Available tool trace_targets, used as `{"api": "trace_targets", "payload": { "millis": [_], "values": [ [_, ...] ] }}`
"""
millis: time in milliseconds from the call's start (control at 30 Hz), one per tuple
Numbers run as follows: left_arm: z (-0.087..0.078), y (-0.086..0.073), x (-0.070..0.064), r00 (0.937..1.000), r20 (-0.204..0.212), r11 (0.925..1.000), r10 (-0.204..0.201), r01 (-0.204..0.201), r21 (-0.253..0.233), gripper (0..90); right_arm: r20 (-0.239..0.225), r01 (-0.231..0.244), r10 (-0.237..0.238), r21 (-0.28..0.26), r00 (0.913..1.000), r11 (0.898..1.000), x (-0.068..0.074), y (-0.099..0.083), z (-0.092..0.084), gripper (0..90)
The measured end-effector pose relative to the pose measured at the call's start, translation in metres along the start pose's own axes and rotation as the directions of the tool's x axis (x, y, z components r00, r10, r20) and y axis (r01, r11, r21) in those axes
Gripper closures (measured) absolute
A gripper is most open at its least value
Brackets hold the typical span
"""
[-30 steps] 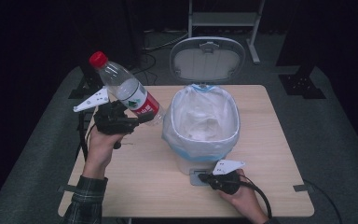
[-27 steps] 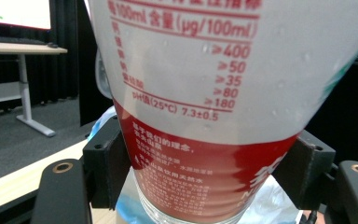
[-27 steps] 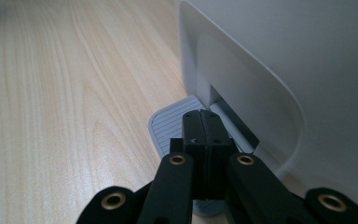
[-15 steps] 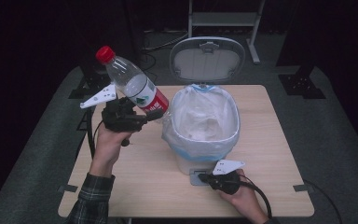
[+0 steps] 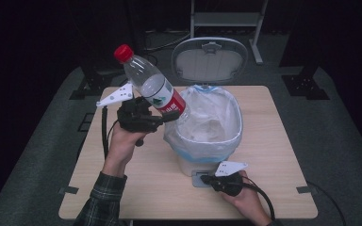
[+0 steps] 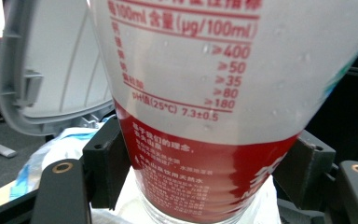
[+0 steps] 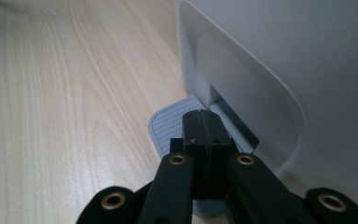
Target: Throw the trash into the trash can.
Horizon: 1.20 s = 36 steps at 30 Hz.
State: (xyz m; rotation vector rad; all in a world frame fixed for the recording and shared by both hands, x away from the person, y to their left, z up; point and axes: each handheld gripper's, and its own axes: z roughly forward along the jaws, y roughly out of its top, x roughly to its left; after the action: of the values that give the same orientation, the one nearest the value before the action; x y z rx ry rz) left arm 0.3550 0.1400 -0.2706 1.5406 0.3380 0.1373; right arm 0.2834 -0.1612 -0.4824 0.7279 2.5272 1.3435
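Left gripper (image 5: 162,117): clamped on the lower body of the plastic water bottle (image 5: 152,84), pads on the red band of the label. In the left gripper view the jaws sit tight on both sides of the bottle (image 6: 205,93). Bottle is capped (red cap (image 5: 122,52)), tilted, cap up and to the left, base pointing down toward the bin's left rim. It's in the air, base over or just beside the liner edge; can't tell which from the high view.

Middle: white pedal bin (image 5: 209,132) on the wooden table (image 5: 273,141), lid (image 5: 209,59) standing open, plastic liner (image 5: 202,120) folded over the rim. Nothing I can make out inside apart from the liner.

Right gripper (image 5: 217,180): jaws fully closed with nothing between them, tips pressing down on the grey foot pedal (image 7: 172,123) at the bin's base (image 7: 270,93). I judge that's what keeps the lid up.

Progress, my read: pickup done, lid opened, bottle carried to the bin edge. Left: move the bottle fully over the opening, release it into the liner, then lift off the pedal so the lid drops. Roughly two thirds through.
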Motion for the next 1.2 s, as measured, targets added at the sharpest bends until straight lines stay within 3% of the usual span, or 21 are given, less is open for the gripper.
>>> {"api": "trace_targets", "payload": {
  "millis": [300, 733, 1200],
  "values": [
    [0.020, -0.009, -0.001, 0.9997, 0.023, 0.9999, 0.001, -0.001, 0.017, 27.6, 0.001, -0.001, 0.001, 0.001, 1.0000, 1.000, 0.000, 0.000, 0.000, 89.8],
    [0.038, -0.022, 0.000, 0.9999, 0.014, 0.9987, 0.006, -0.006, 0.051, 27.3, 0.000, -0.001, 0.001, 0.001, 1.0000, 1.000, 0.000, 0.000, 0.000, 89.6],
    [0.038, -0.028, 0.003, 0.9997, -0.009, 0.9985, 0.022, -0.022, 0.050, 26.1, -0.001, 0.001, -0.001, 0.001, 1.0000, 1.000, 0.000, 0.000, 0.000, 89.6]
  ]
}}
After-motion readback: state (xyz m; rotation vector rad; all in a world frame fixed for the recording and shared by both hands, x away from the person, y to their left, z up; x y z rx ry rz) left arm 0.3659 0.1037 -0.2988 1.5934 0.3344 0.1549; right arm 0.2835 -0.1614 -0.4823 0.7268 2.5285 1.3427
